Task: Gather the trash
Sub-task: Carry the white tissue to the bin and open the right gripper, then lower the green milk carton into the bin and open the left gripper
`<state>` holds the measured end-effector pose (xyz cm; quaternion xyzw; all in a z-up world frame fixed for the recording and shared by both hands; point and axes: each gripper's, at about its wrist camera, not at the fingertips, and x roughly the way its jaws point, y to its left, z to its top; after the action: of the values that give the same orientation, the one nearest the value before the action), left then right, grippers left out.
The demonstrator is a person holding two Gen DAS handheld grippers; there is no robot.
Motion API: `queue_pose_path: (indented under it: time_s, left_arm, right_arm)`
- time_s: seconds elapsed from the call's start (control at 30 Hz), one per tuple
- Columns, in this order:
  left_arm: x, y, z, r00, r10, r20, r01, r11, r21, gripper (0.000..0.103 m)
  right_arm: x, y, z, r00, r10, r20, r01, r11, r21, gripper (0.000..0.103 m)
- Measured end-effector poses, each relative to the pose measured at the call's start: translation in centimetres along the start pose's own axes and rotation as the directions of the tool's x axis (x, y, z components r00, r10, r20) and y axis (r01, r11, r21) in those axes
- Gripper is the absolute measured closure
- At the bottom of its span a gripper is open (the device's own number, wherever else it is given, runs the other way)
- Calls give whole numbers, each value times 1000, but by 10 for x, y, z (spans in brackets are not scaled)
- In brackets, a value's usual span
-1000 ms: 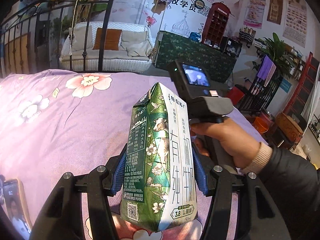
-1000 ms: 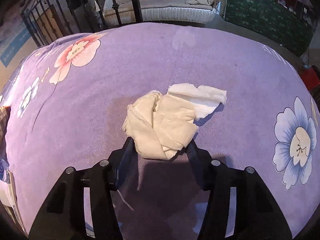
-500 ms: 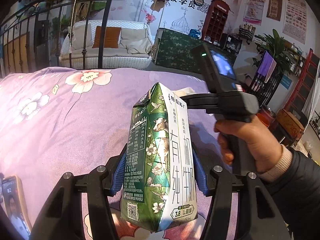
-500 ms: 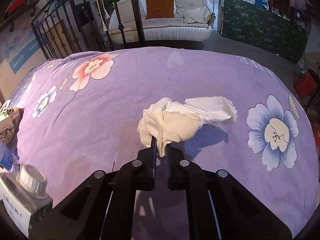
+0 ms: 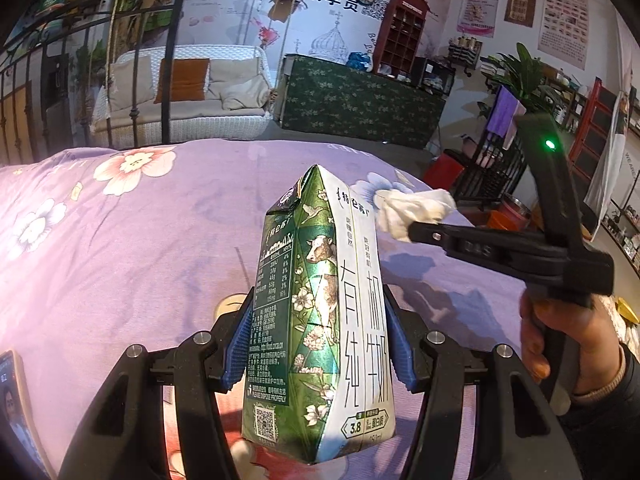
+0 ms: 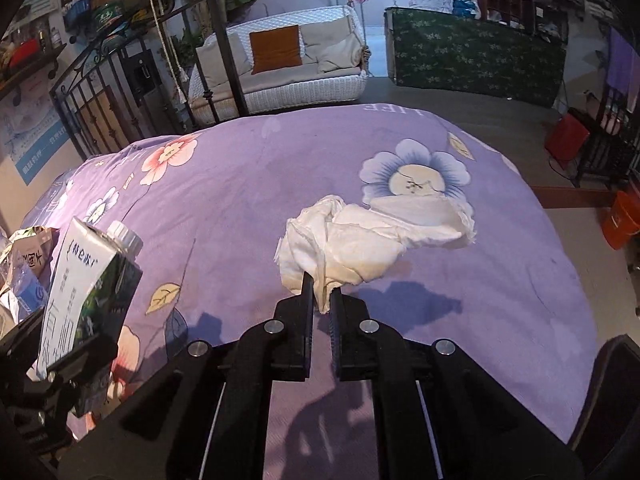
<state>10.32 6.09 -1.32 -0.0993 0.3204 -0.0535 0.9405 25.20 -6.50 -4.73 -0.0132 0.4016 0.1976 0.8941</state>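
left tongs [image 5: 318, 344]: I had them clamped on the milk carton [image 5: 320, 320], upright, long axis vertical, above the bed [image 5: 120, 260].
right tongs [image 6: 321, 300]: pinched shut on the crumpled tissue [image 6: 360, 240]; wad trailed toward 1 o'clock, just off the cover.
nearer: right tongs, carton at their 9 o'clock.
room: open cover ahead; bed edge at 3 o'clock; more trash [image 6: 24, 264] at 9 o'clock.

A green-and-white milk carton [image 5: 320, 320], printed with a cow and flowers, stands upright above a purple floral bedspread, pinched at both sides. Nearby, a crumpled white tissue [image 6: 360, 236], possibly stained yellowish, hangs bunched, gripped at its lower edge.
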Motion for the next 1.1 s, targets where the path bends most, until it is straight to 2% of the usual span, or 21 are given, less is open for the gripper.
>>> queue_pose_path:
  time_s: [0.37, 0.63, 0.83, 1.0, 1.1]
  left_arm:
    - [10, -47, 2, 996, -87, -10, 87, 994, 72, 47]
    - [17, -92, 4, 986, -164, -27, 166, 973, 159, 47]
    - [27, -121, 1, 971, -230, -62, 237, 949, 205, 47]
    - [35, -147, -6, 953, -284, -107, 302, 924, 234, 47]
    - [41, -162, -10, 939, -314, -137, 340, 907, 250, 47]
  right_arm:
    - [-86, -75, -74, 993, -101, 56, 90, 981, 172, 95]
    - [-138, -116, -115, 971, -221, 86, 192, 946, 262, 95]
    - [-162, -155, -147, 954, -294, 55, 254, 893, 371, 95]
    - [-169, -196, -174, 934, -357, -9, 319, 822, 471, 95]
    - [-167, -223, -192, 933, -357, -50, 328, 785, 526, 95]
